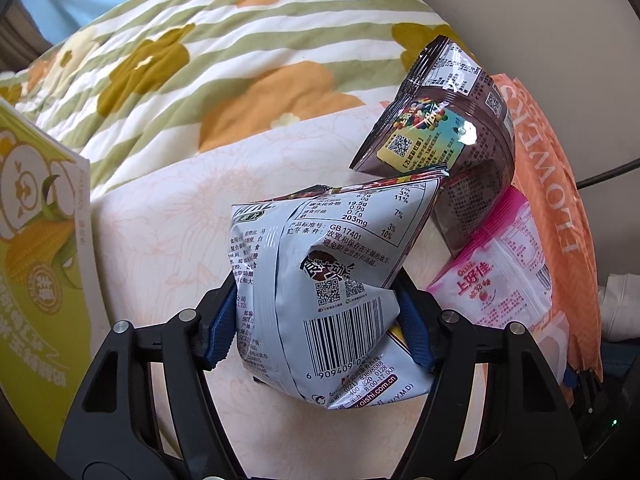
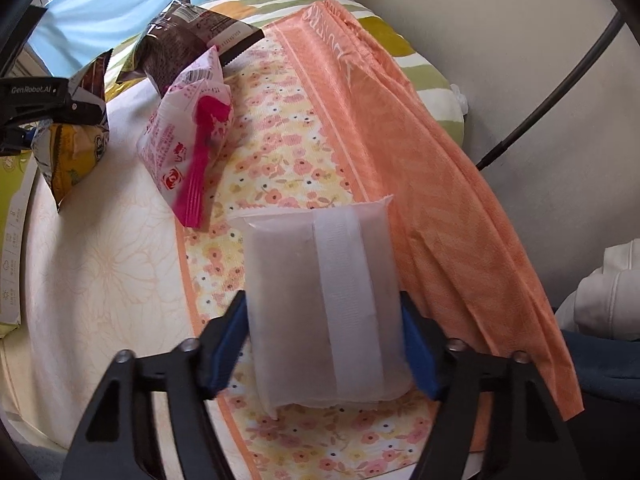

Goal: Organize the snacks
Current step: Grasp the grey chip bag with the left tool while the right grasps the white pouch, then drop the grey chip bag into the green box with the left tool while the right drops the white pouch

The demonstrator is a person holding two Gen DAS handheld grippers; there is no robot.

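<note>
While both pickups look complete, the left hand-held gripper [image 1: 316, 328] clamps a crumpled grey snack bag [image 1: 320, 280] at lower centre, and the right hand-held gripper [image 2: 324, 344] clamps a white packet [image 2: 320, 300] over the floral cloth [image 2: 280, 184]. Farther up lie pink [image 2: 188, 136] and brown [image 2: 192, 44] bags; next, probably, comes lifting toward storage.

Silver packet [image 1: 320, 280] reads "GB 17401"; orange bag [image 1: 560, 184] "FLOWERS".

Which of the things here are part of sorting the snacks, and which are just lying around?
Part of the job:
- grey snack bag, in the left tool
- white packet, in the right tool
- brown packet
- pink packet

Lying around:
- striped quilt
- orange cloth
- green box
</note>
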